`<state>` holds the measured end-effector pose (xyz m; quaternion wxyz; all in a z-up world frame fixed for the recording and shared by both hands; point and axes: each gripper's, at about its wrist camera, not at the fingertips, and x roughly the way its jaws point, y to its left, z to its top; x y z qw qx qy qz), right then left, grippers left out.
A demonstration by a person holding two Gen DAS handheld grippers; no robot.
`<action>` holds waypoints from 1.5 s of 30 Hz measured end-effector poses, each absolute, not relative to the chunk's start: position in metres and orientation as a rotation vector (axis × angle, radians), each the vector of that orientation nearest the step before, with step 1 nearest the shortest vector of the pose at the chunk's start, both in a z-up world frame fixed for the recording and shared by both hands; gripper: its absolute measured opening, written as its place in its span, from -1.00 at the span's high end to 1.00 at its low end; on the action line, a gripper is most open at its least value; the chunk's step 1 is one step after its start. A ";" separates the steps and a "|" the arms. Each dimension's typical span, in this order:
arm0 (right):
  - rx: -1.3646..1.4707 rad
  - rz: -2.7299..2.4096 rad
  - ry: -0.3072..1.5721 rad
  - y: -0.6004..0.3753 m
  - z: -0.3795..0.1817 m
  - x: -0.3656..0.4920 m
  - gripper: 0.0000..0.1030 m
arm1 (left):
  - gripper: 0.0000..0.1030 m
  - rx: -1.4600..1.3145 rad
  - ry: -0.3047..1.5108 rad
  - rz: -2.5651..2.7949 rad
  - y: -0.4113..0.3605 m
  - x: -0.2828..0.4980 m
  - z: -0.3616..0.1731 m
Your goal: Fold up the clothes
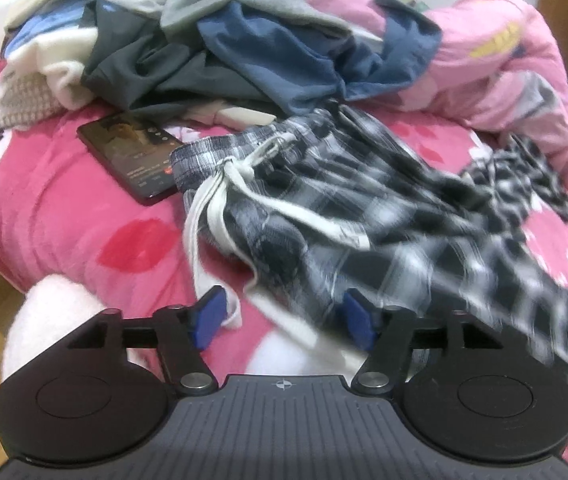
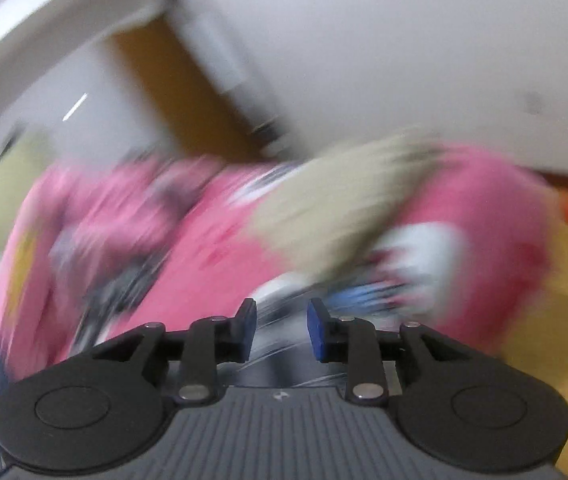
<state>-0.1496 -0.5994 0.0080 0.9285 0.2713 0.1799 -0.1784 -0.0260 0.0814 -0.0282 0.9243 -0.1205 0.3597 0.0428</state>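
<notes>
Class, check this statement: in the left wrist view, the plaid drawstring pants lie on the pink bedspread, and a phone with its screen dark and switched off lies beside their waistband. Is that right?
Not quite. In the left wrist view the phone has its screen lit, showing an image and text, not switched off. The rest holds: the plaid drawstring pants lie on the pink bedspread, with the phone beside their waistband.

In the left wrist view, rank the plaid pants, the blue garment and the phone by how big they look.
1. Plaid pants, though nearest the camera, which inflates them.
2. Blue garment, partly buried in the pile.
3. Phone.
</notes>
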 end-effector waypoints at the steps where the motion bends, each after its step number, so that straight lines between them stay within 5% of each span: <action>1: 0.485 -0.309 0.399 -0.583 0.008 -0.129 0.36 | -0.32 -0.237 0.733 0.080 0.080 -0.028 -0.026; 6: 0.246 -0.079 0.491 -0.516 0.006 -0.068 0.36 | -0.32 -0.187 0.697 0.034 0.071 -0.036 -0.013; 14: 0.493 -0.287 0.525 -0.577 -0.006 -0.094 0.40 | -0.32 -0.110 0.639 -0.052 0.053 -0.040 0.006; 22: 0.511 -0.344 0.423 -0.569 0.052 -0.086 0.32 | -0.32 -0.047 0.557 -0.223 0.000 0.034 0.012; 35: 0.686 0.035 0.679 -0.488 0.030 0.166 0.32 | -0.31 0.114 0.584 -0.176 -0.052 0.164 -0.023; 39: 0.717 -0.087 0.662 -0.508 0.019 0.223 0.32 | -0.32 -0.053 0.601 -0.182 -0.031 0.177 -0.041; 43: 0.661 -0.295 0.548 -0.539 0.012 0.271 -0.07 | -0.39 -0.229 0.613 -0.187 -0.008 0.188 -0.060; 45: 0.713 -0.351 0.541 -0.558 -0.005 0.296 -0.08 | -0.50 -0.301 0.608 -0.200 0.001 0.191 -0.067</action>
